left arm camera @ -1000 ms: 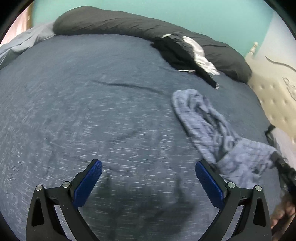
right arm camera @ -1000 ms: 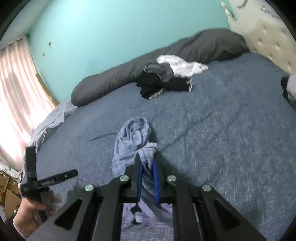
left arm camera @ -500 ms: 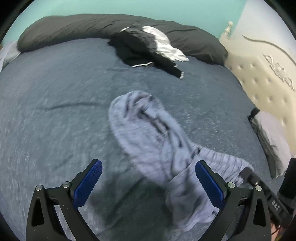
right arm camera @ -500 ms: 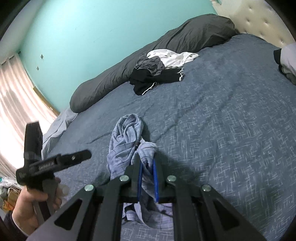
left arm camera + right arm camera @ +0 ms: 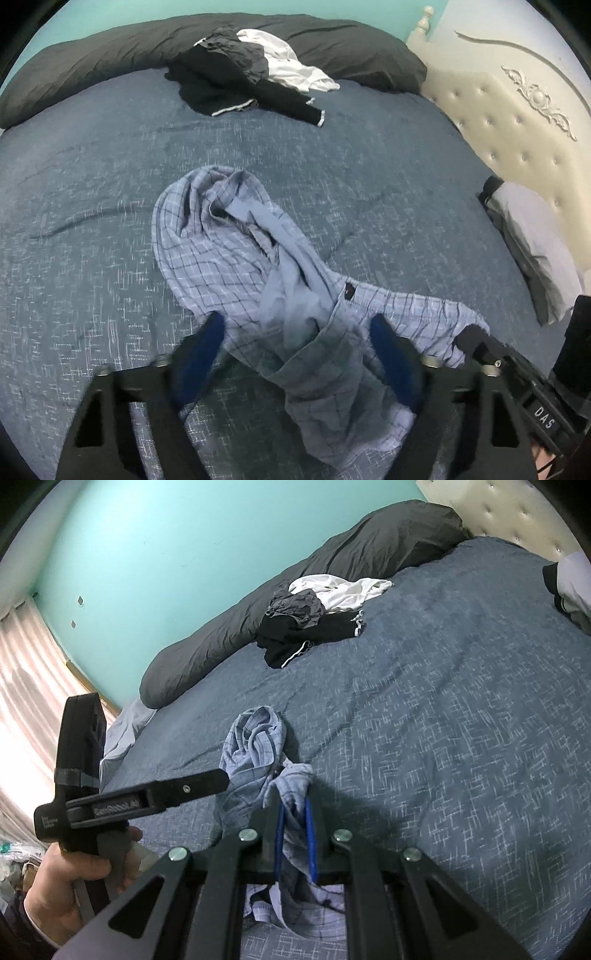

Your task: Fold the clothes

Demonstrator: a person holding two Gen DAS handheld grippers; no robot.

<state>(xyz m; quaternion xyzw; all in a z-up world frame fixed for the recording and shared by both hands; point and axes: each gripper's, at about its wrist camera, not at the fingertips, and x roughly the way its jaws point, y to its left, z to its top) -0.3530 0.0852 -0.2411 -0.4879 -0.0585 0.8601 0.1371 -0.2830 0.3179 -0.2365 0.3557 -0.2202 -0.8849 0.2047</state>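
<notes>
A light blue plaid garment [image 5: 221, 251] lies crumpled on the dark blue bedspread [image 5: 92, 221]. One end of it is raised and bunched. My left gripper [image 5: 295, 328] hovers over the near part of the garment. Its jaws are closing, with a fold of the plaid cloth between the blue pads, and the pads do not press on it. In the right wrist view, my right gripper [image 5: 294, 799] is shut on the garment [image 5: 255, 746], pinching a gathered edge. The left gripper's black body [image 5: 147, 797] reaches in from the left, held by a hand [image 5: 66, 878].
A heap of black, grey and white clothes [image 5: 251, 81] lies at the far side against a long dark grey pillow [image 5: 110, 62]. A cream tufted headboard [image 5: 509, 129] is on the right, with folded clothes [image 5: 532, 236] before it. Curtains [image 5: 22, 686] hang at the left.
My left gripper swept across the bed to the plaid garment and its jaws narrowed around the cloth. The right gripper stayed shut on the garment, barely moving.
</notes>
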